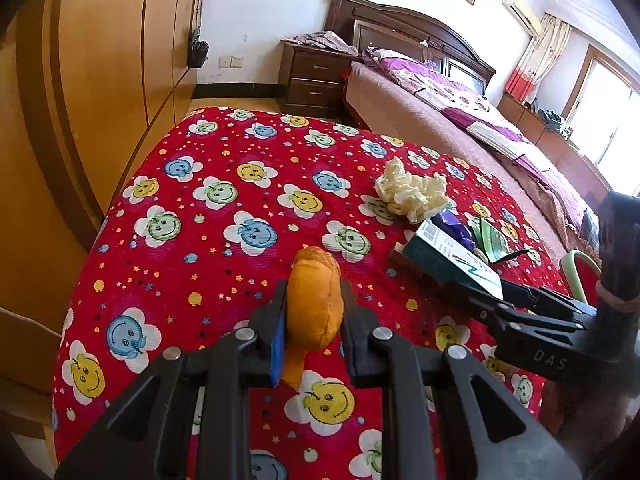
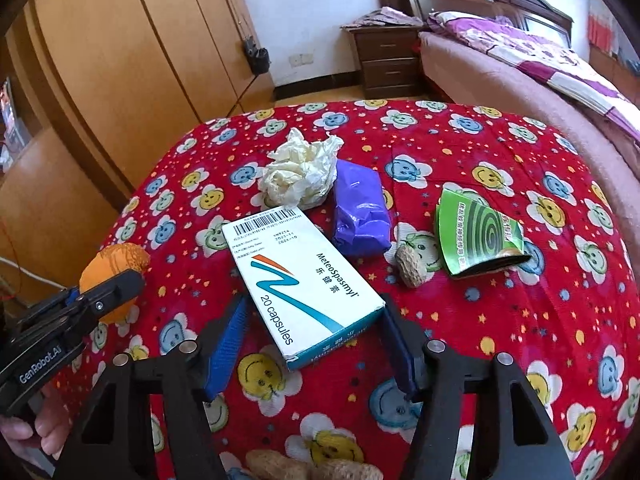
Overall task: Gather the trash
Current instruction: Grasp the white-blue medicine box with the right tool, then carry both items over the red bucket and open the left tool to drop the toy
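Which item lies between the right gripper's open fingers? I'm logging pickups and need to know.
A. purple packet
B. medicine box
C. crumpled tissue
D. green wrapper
B: the white and teal medicine box lies between the right gripper's spread blue pads, not yet pressed.

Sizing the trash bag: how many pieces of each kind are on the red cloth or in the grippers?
Orange peel, in the left gripper: 1
Medicine box: 1
Crumpled tissue: 1
Purple wrapper: 1
Green packet: 1
Peanuts: 3
Total: 8
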Motion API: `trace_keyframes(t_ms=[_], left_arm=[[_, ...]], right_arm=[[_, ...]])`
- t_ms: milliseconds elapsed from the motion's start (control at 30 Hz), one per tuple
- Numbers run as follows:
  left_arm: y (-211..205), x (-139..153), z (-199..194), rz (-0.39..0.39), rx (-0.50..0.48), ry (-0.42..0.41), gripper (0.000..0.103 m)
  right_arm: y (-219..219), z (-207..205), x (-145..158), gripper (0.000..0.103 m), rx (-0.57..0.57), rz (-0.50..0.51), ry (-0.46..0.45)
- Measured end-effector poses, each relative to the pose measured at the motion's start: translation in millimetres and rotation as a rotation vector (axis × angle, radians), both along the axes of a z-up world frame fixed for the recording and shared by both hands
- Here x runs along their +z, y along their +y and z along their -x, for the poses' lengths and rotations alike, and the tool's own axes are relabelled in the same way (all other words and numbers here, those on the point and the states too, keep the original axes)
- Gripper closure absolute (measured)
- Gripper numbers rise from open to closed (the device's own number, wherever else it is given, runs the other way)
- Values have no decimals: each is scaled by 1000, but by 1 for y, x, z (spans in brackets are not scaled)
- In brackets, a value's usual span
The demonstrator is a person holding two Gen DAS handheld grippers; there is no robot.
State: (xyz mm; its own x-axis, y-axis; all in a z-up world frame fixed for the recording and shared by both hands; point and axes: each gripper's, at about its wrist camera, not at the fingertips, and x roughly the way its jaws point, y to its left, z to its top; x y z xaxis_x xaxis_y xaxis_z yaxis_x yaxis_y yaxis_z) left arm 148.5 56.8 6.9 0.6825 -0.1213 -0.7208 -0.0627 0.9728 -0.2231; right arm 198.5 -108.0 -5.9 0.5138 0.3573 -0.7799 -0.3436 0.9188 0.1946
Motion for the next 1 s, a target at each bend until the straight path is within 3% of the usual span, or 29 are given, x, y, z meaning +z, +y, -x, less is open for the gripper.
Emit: trace_keyframes(t_ms=[400,1000], left_arm=[[-22,17,19,-11,-30,-23,81],[-91,50,41,-49,-158,-74,81]], right_arm=[[-40,50,29,38,-74,-107,-65],[-140,116,50,38,-318,-220,-120]])
